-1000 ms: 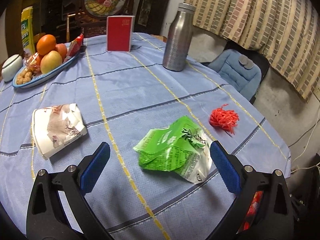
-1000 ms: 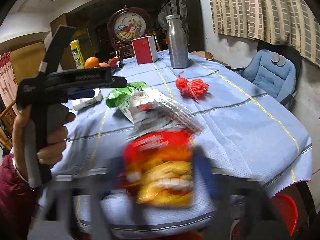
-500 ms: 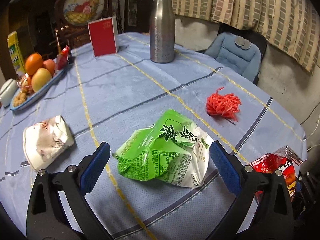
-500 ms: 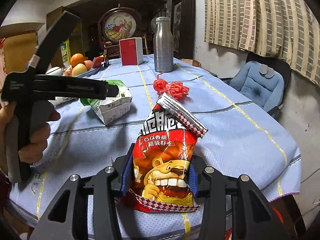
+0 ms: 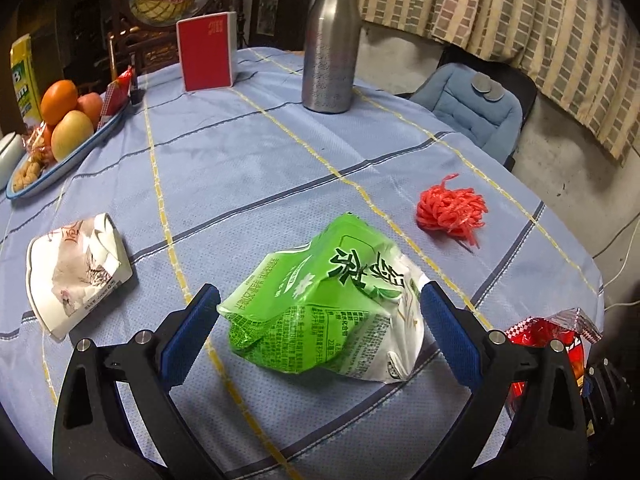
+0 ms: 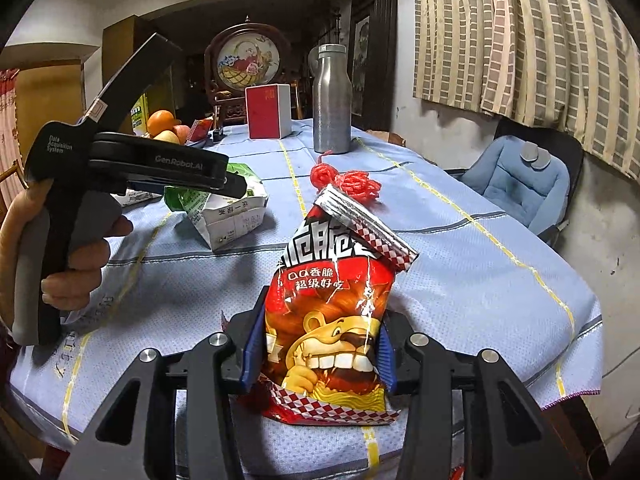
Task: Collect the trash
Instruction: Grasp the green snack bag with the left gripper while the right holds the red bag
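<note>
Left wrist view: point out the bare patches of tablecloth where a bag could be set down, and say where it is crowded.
Widest bare cloth: the middle, bordered by the red box, steel bottle, fruit plate and green carton. A smaller strip lies between the white crushed carton and the green one. The near right is crowded: green carton, red string bundle, red snack bag.

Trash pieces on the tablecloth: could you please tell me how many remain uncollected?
3. The green carton lies between the open left tool; the white crumpled carton lies at the left; the red string bundle lies toward the right edge. More may be hidden.
</note>
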Demonstrator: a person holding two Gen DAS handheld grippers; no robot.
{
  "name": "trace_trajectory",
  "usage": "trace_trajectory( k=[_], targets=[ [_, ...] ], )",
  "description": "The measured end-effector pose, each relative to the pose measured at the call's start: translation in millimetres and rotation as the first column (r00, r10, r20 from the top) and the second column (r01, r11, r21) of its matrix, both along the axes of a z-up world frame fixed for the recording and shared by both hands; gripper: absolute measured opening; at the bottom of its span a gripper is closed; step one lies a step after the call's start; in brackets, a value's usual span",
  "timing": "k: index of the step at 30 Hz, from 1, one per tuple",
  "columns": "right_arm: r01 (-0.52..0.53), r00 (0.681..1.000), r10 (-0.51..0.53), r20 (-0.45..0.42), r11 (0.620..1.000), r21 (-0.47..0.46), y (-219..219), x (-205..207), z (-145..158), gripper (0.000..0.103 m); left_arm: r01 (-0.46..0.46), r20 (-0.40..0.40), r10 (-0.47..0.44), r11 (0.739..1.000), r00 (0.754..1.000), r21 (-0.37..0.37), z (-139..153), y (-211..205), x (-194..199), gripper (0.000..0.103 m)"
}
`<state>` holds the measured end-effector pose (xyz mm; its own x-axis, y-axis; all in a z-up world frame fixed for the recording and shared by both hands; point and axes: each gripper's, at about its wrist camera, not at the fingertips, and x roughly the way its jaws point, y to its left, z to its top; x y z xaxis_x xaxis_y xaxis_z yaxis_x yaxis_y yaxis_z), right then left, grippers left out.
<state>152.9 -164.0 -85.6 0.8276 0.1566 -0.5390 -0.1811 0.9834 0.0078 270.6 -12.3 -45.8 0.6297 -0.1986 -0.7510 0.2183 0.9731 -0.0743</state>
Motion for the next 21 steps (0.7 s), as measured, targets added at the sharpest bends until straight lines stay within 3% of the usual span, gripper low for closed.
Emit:
trace_trajectory(
  k=[12, 15, 21],
  targets=[
    [-0.003, 1.000, 0.004, 0.004, 1.000, -0.009, 1.8, -2.3, 0.0, 0.046, 0.004, -0.019, -0.004, 1.000, 1.000, -0.001, -3.1, -3.7, 9.8, 0.096],
    [-0.003, 1.000, 0.003, 0.005, 1.000, -0.009, 2.0, -2.3, -0.1, 0.046, 0.023, 0.005, -0.023, 1.000, 1.000, -0.013, -0.1, -4.7, 6.5, 0.088],
    [-0.004, 1.000, 0.004, 0.006, 1.000, -0.009, 2.3, -2.4, -0.3, 0.046, 0.038, 0.086, -0.039, 0.999, 0.996, 0.021, 8.8, -12.4, -6.0, 0.085]
  ],
)
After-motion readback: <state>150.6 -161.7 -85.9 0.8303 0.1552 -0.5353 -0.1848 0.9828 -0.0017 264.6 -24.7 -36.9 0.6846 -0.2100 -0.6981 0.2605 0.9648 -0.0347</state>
